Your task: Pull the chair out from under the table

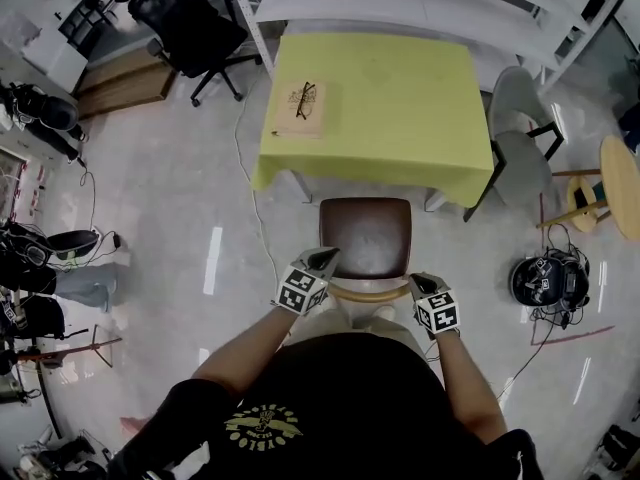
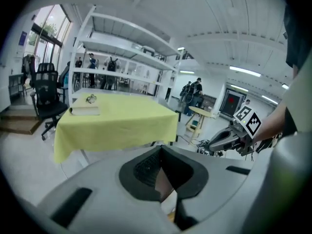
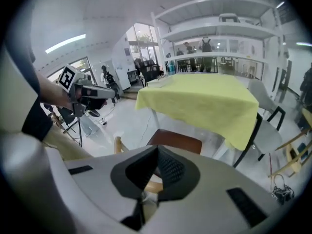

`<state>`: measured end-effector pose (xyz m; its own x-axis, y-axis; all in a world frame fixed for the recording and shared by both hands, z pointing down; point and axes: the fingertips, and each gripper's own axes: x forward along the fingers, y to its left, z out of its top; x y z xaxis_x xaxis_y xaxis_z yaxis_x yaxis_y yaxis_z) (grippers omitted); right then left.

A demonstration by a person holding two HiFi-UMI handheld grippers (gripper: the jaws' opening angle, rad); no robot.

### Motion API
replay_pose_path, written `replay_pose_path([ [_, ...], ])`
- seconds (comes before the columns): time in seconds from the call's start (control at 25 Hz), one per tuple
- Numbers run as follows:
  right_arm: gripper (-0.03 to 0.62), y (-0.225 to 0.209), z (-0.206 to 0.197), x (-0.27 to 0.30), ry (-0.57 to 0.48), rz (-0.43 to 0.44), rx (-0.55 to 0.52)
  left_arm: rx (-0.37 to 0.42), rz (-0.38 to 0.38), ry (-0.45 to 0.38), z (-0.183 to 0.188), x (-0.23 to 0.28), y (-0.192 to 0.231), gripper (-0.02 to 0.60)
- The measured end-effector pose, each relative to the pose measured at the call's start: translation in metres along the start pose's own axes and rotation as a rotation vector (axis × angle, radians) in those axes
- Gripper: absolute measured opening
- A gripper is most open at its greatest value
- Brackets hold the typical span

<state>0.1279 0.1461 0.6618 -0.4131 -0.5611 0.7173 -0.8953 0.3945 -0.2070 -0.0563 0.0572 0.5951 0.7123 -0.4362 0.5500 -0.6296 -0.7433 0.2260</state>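
Since the chair [image 1: 365, 233] stands with its seat almost wholly out from the bench [image 1: 400, 98], the pull looks about done. The left gripper [image 1: 322, 260] and right gripper [image 1: 420, 284] hover by its back rail, fingers together on nothing. Any further pull needs a fresh grip.
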Motion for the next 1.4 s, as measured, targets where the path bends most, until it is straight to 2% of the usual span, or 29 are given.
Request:
replay_pose_path([
  [0.12, 0.011, -0.004, 0.026, -0.009, -0.076, -0.009, 0.023, 0.035, 0.048, -0.074, 0.027, -0.011, 0.005, 0.009],
  [0.24, 0.011, -0.005, 0.05, -0.021, -0.14, -0.009, 0.027, 0.009, 0.1, -0.155, 0.052, -0.026, 0.012, 0.009],
  [0.44, 0.011, 0.0, 0.089, -0.048, -0.243, -0.011, 0.021, -0.017, 0.111, -0.243, 0.083, -0.05, 0.004, 0.009],
  [0.72, 0.011, 0.008, 0.145, -0.086, -0.381, -0.001, -0.01, 0.069, 0.13, -0.424, 0.135, -0.089, -0.017, 0.009],
  [1.28, 0.011, 0.025, 0.243, -0.163, -0.645, -0.023, -0.084, 0.091, 0.128, -0.576, 0.213, -0.128, -0.031, 0.009],
  [1.4, 0.011, 0.026, 0.258, -0.175, -0.674, -0.029, -0.098, 0.127, 0.133, -0.607, 0.229, -0.135, -0.034, 0.009],
])
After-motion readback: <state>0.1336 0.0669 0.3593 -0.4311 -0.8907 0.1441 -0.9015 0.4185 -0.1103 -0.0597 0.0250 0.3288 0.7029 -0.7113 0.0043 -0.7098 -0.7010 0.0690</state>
